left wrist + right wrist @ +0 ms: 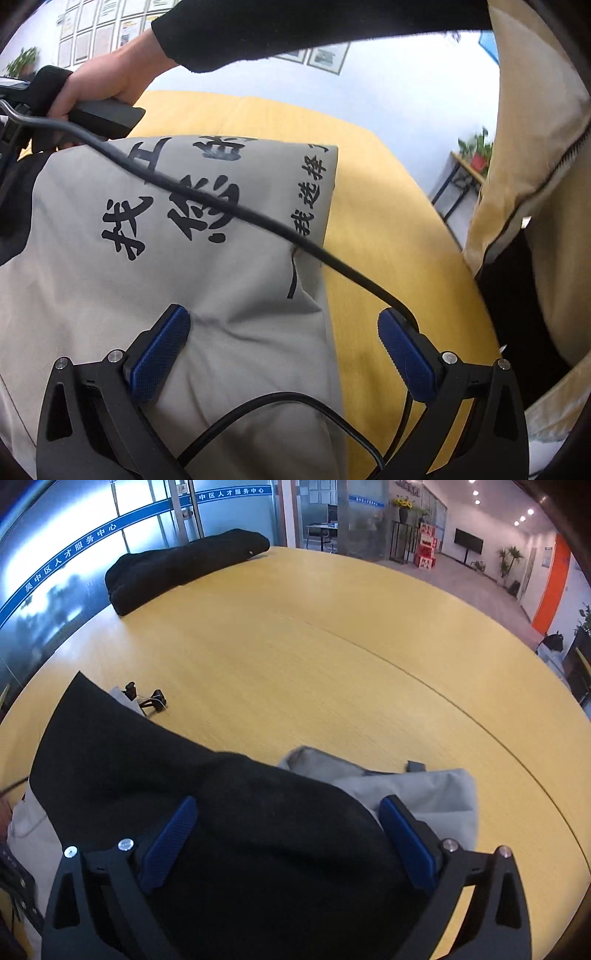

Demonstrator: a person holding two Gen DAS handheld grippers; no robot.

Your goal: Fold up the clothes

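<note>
A grey garment (192,236) with black printed characters lies on the yellow table (388,236). My left gripper (284,343) is open above the garment's right edge, one blue pad (162,354) over the cloth, the other over the table. In the right wrist view the garment's black sleeve part (221,797) lies over grey cloth (424,790). My right gripper (288,834) is open, its jaws either side of the black fabric. The right hand and its handle (99,114) show at the far end in the left wrist view.
A black cable (258,218) runs across the garment. A folded black garment (184,565) lies at the table's far side (332,646). Black binder clips (147,698) sit by the cloth. The person's beige jacket (535,147) stands at the right.
</note>
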